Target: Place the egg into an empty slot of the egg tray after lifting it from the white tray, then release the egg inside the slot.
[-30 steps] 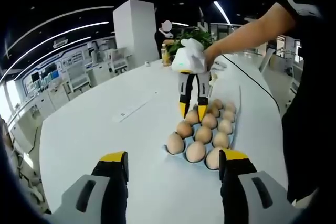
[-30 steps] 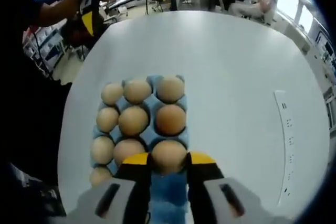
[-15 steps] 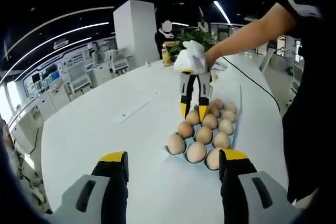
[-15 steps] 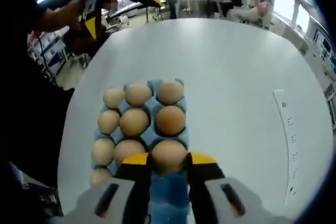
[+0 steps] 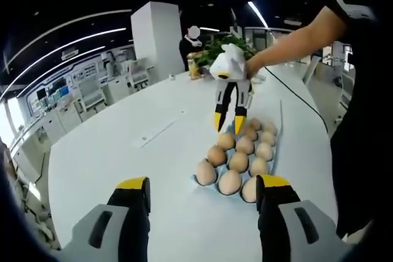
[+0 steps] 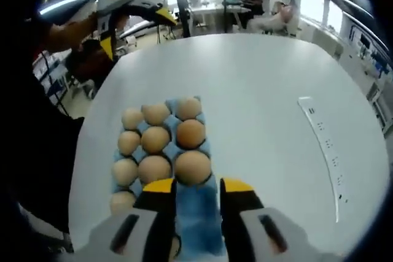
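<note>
A blue egg tray (image 6: 198, 228) lies on the round white table (image 6: 264, 108) with several brown eggs in its slots. My right gripper (image 6: 198, 186) hovers open above the tray's near end, with bare blue tray showing between its yellow tips. The nearest egg (image 6: 192, 167) sits in its slot just beyond those tips. In the left gripper view the right gripper (image 5: 228, 124) hangs above the far end of the egg tray (image 5: 198, 180), clear of the eggs (image 5: 238, 161). My left gripper (image 5: 203, 183) is open wide and holds nothing, on the near side of the tray.
A white strip (image 5: 156, 131) lies on the table left of the tray, also seen as the strip (image 6: 324, 145) at the right. A plant (image 5: 228, 43) stands at the far edge. People sit beyond the table (image 6: 264, 16). My left gripper (image 6: 135, 29) appears at upper left.
My right gripper has risen and drawn back from the tray. The egg that sat between its tips stays in its slot. The left gripper has hardly moved.
</note>
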`<state>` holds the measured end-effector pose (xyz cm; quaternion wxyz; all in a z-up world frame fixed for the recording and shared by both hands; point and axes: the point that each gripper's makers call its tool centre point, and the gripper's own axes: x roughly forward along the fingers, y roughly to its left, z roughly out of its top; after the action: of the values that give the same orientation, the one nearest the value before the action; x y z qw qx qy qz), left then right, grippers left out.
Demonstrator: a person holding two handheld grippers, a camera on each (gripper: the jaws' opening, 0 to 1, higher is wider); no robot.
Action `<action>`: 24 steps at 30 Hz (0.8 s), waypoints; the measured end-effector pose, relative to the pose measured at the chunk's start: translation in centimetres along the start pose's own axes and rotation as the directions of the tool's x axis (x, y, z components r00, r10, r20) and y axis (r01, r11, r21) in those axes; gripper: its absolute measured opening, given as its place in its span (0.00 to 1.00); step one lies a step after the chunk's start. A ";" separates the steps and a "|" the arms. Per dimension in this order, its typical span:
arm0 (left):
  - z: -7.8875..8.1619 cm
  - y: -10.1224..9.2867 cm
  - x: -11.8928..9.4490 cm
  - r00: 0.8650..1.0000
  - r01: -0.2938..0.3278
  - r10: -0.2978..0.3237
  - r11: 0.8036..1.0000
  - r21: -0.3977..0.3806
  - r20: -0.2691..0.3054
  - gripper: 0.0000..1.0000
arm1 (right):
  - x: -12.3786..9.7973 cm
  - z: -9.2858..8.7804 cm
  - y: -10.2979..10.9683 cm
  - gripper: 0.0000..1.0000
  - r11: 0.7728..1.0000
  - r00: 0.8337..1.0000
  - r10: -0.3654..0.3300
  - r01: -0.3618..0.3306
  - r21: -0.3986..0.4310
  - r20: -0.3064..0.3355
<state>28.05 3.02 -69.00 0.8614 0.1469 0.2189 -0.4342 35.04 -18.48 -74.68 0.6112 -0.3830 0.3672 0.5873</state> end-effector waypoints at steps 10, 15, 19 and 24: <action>0.1 0.0 -0.1 1.000 0.005 -0.005 1.000 0.000 -0.001 0.71 | 2.9 3.8 1.1 0.28 0.996 0.998 0.056 -0.054 -0.065 0.032; 0.1 0.2 -0.2 1.000 -0.003 0.003 1.000 -0.002 0.001 0.71 | 4.0 4.6 1.4 0.28 0.995 0.996 0.077 -0.074 -0.074 0.038; -0.2 0.2 -0.1 1.000 -0.001 0.001 1.000 -0.006 -0.005 0.71 | 5.7 5.2 1.5 0.28 0.993 0.994 0.106 -0.103 -0.064 0.035; -0.2 0.3 -0.2 1.000 -0.007 0.007 1.000 -0.009 -0.005 0.70 | 6.6 5.0 1.8 0.28 0.990 0.991 0.132 -0.131 -0.054 0.014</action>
<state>28.14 3.49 -69.05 0.8629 0.1447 0.2228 -0.4299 33.55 -11.06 -78.52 0.5641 -0.3688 0.3705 0.6392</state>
